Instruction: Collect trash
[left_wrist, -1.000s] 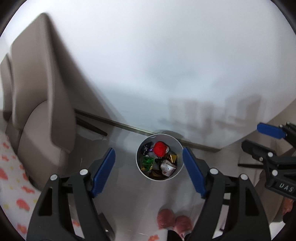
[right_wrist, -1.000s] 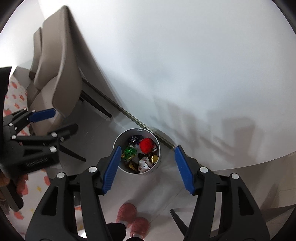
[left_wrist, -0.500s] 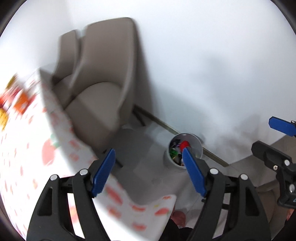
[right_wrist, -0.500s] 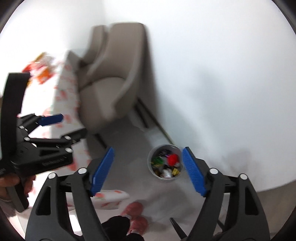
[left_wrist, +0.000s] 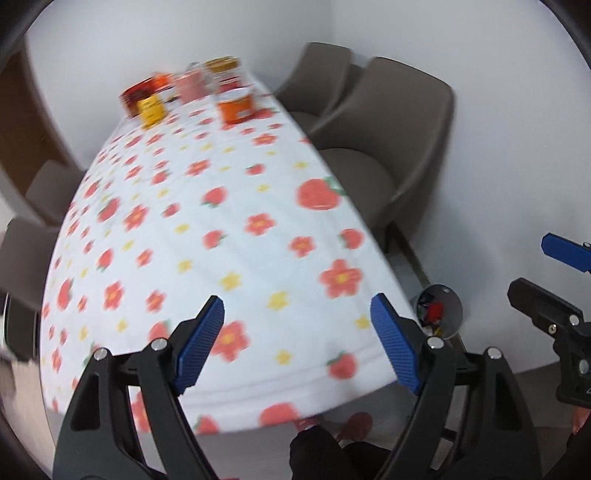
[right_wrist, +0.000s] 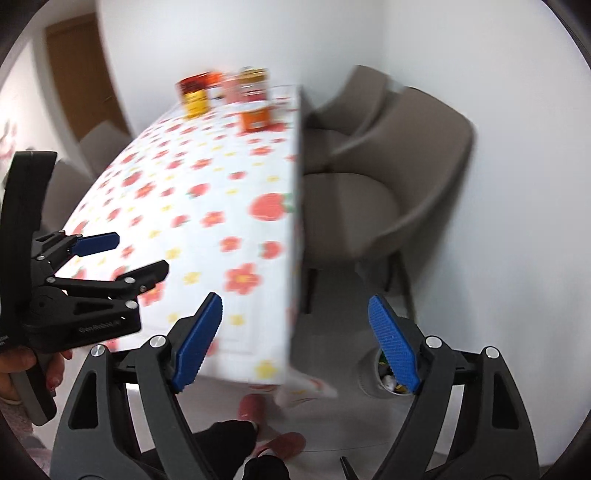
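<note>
Both grippers, left (left_wrist: 297, 336) and right (right_wrist: 295, 338), have just been opening and gape wide, nothing between them. The trash bin (left_wrist: 441, 312) sits on the floor beside the floral tablecloth (left_wrist: 221, 229) corner.

Even, soft indoor light, bright; I cannot tell its source. White walls (left_wrist: 498, 110) wash out near pure white, no hard glare spots. Both views smeared by motion: the flowered tablecloth (left_wrist: 229, 236) prints read as fuzzy blobs, and the jars (left_wrist: 207, 92) at the far end are streaked, labels unreadable. My own blue pads (left_wrist: 201, 343) stay sharp, their ribbing crisp in both views. Chairs (right_wrist: 388, 206) soft-edged, with a doubled outline in the right view. Fisheye bends the table's edge and bulges its top; black vignette fills all corners. Faint shade under the chairs; the bin (left_wrist: 441, 314) on the floor sits dimmer and blurred.
</note>
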